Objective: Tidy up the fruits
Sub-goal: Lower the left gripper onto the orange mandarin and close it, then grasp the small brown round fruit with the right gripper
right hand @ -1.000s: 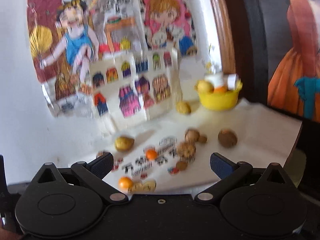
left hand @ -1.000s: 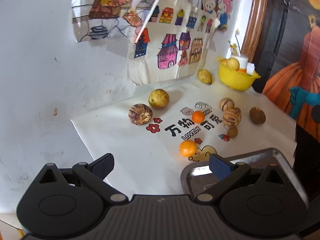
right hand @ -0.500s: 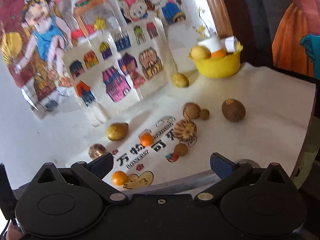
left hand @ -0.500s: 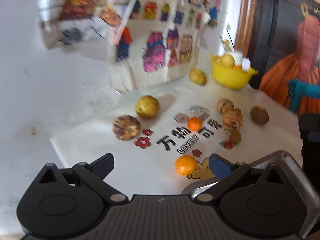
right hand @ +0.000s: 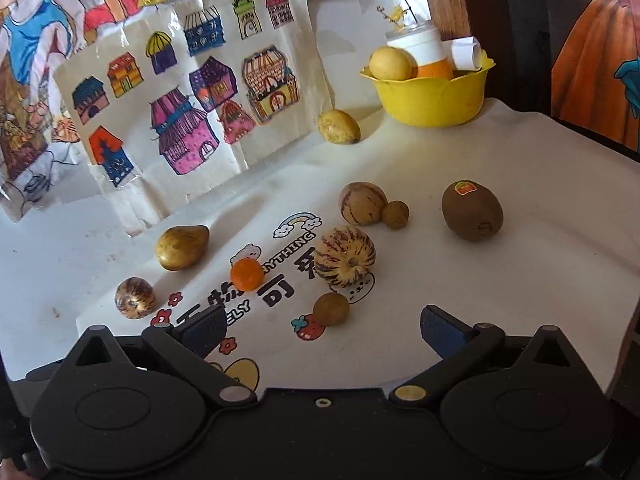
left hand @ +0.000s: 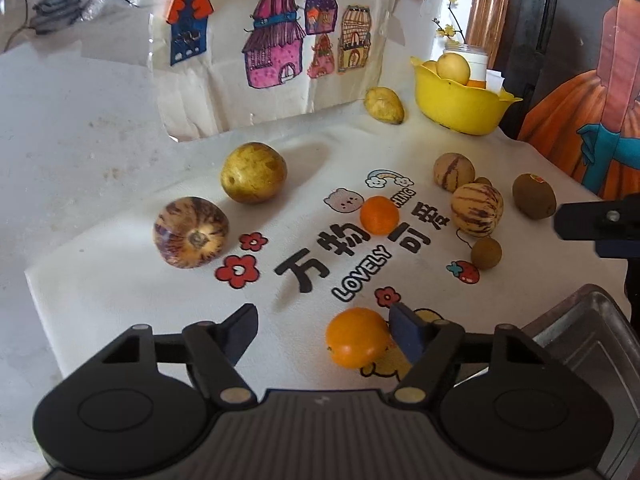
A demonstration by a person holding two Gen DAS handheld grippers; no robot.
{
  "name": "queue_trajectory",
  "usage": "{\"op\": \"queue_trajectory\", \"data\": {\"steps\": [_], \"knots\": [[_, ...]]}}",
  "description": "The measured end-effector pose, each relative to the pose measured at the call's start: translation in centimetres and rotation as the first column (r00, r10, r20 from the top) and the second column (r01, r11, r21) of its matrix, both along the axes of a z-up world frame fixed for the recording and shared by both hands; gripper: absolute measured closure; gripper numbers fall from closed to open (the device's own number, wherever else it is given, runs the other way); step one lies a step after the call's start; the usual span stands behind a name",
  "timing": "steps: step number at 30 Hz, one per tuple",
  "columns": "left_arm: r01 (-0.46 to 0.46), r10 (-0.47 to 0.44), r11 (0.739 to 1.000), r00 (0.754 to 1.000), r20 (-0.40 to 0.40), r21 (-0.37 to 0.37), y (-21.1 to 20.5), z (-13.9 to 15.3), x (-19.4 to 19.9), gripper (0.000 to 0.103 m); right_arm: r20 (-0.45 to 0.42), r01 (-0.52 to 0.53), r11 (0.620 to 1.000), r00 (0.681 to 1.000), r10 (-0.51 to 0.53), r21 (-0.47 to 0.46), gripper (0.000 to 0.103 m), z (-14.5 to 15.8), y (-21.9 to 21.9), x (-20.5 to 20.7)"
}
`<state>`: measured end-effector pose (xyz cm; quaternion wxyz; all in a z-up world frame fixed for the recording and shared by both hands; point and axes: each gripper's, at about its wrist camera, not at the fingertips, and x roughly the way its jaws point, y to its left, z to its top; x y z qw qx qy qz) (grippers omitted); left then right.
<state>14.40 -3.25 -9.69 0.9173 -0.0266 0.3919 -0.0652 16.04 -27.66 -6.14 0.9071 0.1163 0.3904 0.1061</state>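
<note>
Fruits lie scattered on a white printed cloth [left hand: 120,300]. My left gripper [left hand: 324,332] hangs low over the cloth's near side and its jaws are closing. A small orange [left hand: 356,338] sits between them against the right fingertip, while the left fingertip stands well apart from it. A second orange [left hand: 379,215] lies mid-cloth. My right gripper [right hand: 322,330] is open, with a small brown round fruit [right hand: 331,309] just past its fingertips and nothing gripped. Beyond that are a striped melon [right hand: 345,257] and a kiwi [right hand: 472,210].
A yellow bowl [left hand: 452,100] with fruit and a white cup stands at the back right. A metal tray [left hand: 580,340] lies at the near right. Yellow fruits [left hand: 253,172], another striped melon [left hand: 191,232] and propped drawings [left hand: 280,40] fill the left and back.
Both grippers have come forward and down toward the fruits. The left jaws have narrowed around the near orange. The right gripper's tip now shows at the right edge of the left view.
</note>
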Motion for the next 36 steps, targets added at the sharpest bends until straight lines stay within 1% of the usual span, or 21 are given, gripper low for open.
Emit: {"op": "queue_trajectory", "data": {"steps": [4, 8, 9, 10, 11, 12, 14, 22, 30, 33, 35, 36], "knots": [[0.028, -0.029, 1.000, 1.000, 0.002, 0.013, -0.7, -0.1, 0.2, 0.037, -0.013, -0.007, 1.000, 1.000, 0.007, -0.018, 0.000, -0.8, 0.4, 1.0], [0.045, -0.045, 0.999, 0.999, -0.020, 0.026, -1.4, -0.7, 0.5, 0.049, -0.028, -0.007, 1.000, 1.000, 0.006, -0.023, 0.000, -1.6, 0.4, 1.5], [0.046, -0.046, 0.998, 0.999, -0.012, 0.035, -1.4, -0.7, 0.4, 0.050, -0.030, -0.006, 1.000, 1.000, 0.005, -0.023, 0.000, -1.7, 0.4, 1.6], [0.046, -0.045, 0.998, 0.999, -0.010, 0.036, -1.5, -0.7, 0.4, 0.051, -0.031, -0.005, 1.000, 0.999, 0.005, -0.024, 0.000, -1.8, 0.4, 1.7], [0.045, -0.045, 0.999, 0.999, -0.010, 0.031, -1.5, -0.7, 0.4, 0.054, -0.033, -0.007, 1.000, 0.999, 0.006, -0.026, 0.000, -1.9, 0.4, 1.7], [0.044, -0.044, 0.999, 0.999, -0.010, 0.028, -1.4, -0.7, 0.4, 0.060, -0.036, -0.008, 1.000, 0.999, 0.007, -0.027, 0.000, -1.9, 0.5, 1.8], [0.046, -0.045, 0.999, 0.999, -0.012, 0.018, -1.4, -0.6, 0.4, 0.065, -0.040, -0.011, 1.000, 0.999, 0.010, -0.028, 0.000, -2.1, 0.6, 1.9], [0.047, -0.047, 0.999, 0.999, -0.015, 0.013, -1.2, -0.6, -0.3, 0.066, -0.052, -0.038, 0.997, 0.998, 0.035, -0.060, 0.000, -2.3, 1.6, 2.1], [0.030, -0.030, 1.000, 1.000, -0.004, -0.007, -1.0, -0.6, -0.6, 0.066, -0.065, -0.085, 0.988, 0.995, 0.077, -0.132, 0.001, -3.3, 3.1, 3.5], [0.027, -0.027, 1.000, 1.000, -0.003, -0.003, -1.1, -0.6, -0.5, 0.066, -0.077, -0.096, 0.982, 0.994, 0.084, -0.166, 0.007, -3.9, 3.7, 4.2], [0.027, -0.027, 1.000, 1.000, -0.001, -0.003, -1.1, -0.7, -0.5, 0.066, -0.089, -0.108, 0.977, 0.992, 0.093, -0.185, 0.017, -4.4, 4.1, 4.7], [0.028, -0.028, 1.000, 1.000, -0.001, -0.003, -1.1, -0.7, -0.5, 0.066, -0.096, -0.113, 0.975, 0.991, 0.096, -0.192, 0.020, -4.6, 4.2, 4.9]]}}
